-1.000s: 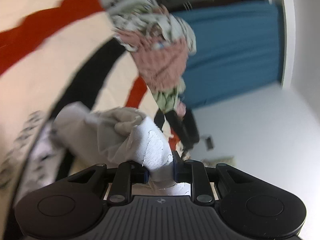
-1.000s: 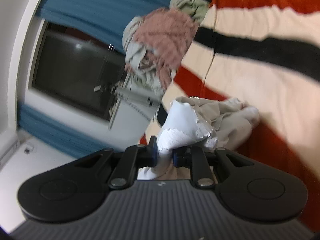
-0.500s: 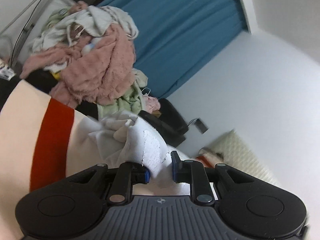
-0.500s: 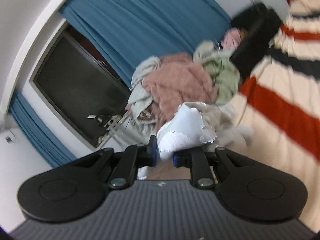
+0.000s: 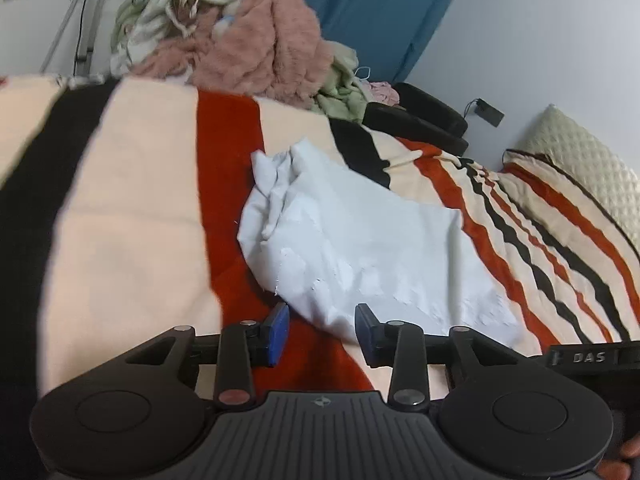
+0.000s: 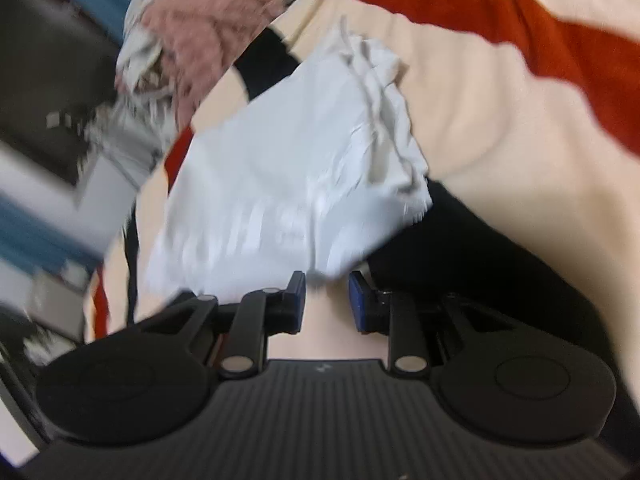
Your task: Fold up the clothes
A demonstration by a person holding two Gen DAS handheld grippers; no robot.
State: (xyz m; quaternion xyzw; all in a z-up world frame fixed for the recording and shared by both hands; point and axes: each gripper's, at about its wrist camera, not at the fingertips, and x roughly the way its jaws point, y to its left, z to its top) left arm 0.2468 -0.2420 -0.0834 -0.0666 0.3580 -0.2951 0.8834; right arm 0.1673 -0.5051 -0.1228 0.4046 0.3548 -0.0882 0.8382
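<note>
So both grippers, left and right, have let go, fingers wide; white garment lies flat on the striped blanket, near edge just ahead.

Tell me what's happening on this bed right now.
A person with two handheld grippers is folding laundry. A white garment lies on the striped blanket. Both the left gripper and the right gripper are open at its near edge, holding nothing. A pile of unfolded clothes waits behind.

Soft, even room light, no hard shadows or glare. Left view mostly sharp, smeared toward 9 o'clock. Right view motion-blurred throughout, worst at 9 o'clock. Fisheye bends both frames at the edges, corners black.
</note>
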